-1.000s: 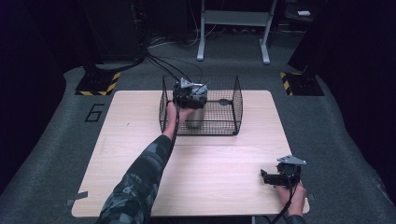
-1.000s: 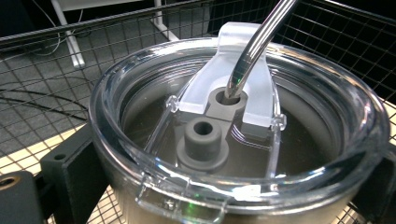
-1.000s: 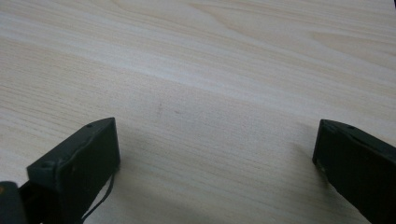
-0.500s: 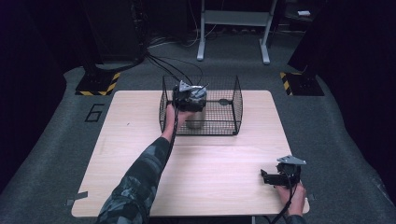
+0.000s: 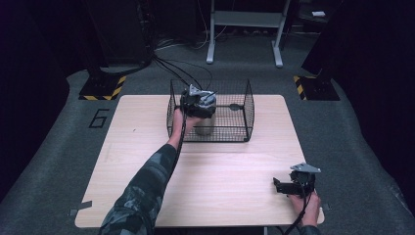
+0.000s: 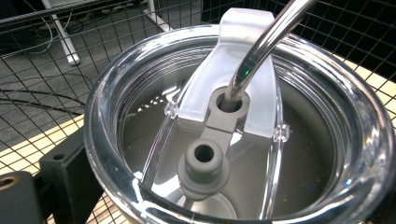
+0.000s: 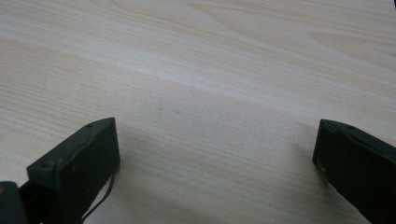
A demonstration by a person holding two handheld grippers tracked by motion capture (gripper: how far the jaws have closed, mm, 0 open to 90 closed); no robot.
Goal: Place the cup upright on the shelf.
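I am holding the tumbler [image 5: 203, 128] inside the wire basket [image 5: 247, 110] at the tabletop [image 5: 235, 171] twelve o'clock edge, left gripper [image 5: 197, 102] fingers pinching its rim, probably for placement. Right gripper [image 5: 288, 186] is resting at five o'clock, fingers spread.

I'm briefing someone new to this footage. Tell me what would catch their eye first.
First, the black wire basket at the table's far edge, where the left gripper reaches in over a tumbler. In the left gripper view, the tumbler's clear lid and metal straw loom large. The right gripper rests at the table's near right, fingers spread wide over bare wood.
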